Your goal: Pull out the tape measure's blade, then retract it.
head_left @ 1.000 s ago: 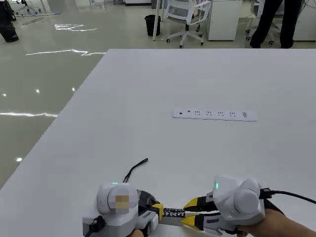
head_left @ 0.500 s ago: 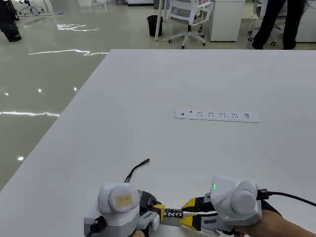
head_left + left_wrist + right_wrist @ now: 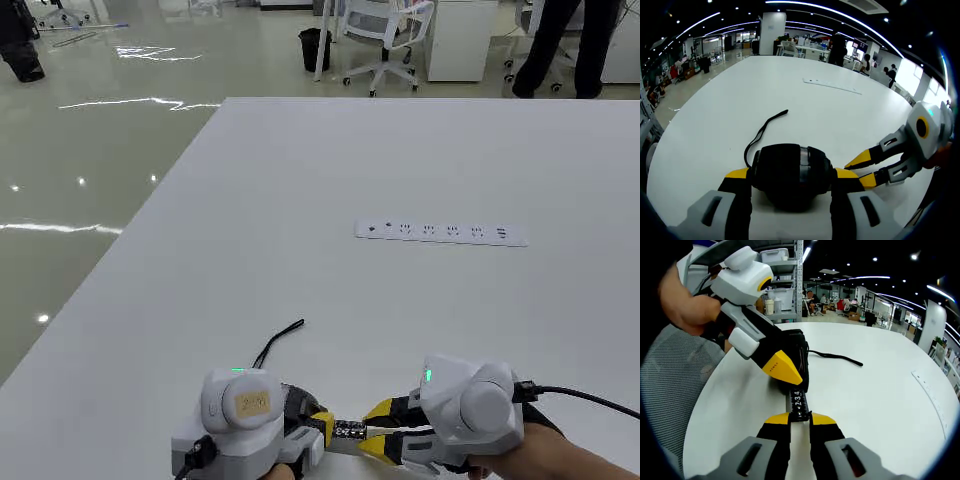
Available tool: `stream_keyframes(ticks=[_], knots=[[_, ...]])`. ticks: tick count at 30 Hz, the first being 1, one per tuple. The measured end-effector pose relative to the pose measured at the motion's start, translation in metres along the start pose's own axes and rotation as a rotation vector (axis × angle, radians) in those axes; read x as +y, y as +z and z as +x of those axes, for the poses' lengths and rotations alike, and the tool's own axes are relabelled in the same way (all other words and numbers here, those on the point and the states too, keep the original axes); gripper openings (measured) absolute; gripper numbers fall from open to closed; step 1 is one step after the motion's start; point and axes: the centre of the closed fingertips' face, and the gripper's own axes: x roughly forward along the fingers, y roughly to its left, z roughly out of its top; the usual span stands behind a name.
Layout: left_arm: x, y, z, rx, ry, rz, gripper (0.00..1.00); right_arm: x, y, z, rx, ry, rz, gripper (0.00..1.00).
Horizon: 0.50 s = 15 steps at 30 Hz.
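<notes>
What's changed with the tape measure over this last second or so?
The right gripper, shut on the blade, has eased slightly toward the left gripper, so less blade shows between them. The left gripper stays clamped on the tape measure case; the power strip and black strap lie as before.

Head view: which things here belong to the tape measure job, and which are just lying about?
In use: tape measure, its blade, left gripper, right gripper.
Lying about: power strip on the bench; waste bin and office chair beyond it.
</notes>
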Motion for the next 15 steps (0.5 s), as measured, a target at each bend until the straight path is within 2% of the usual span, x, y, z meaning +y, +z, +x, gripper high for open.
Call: stream_keyframes(ticks=[15], knots=[[0.0008,-0.0002,-0.0002,0.002,0.001,0.008,0.59,0.0008,0.0012,0.0047,-0.003,0.000,0.001,0.13]])
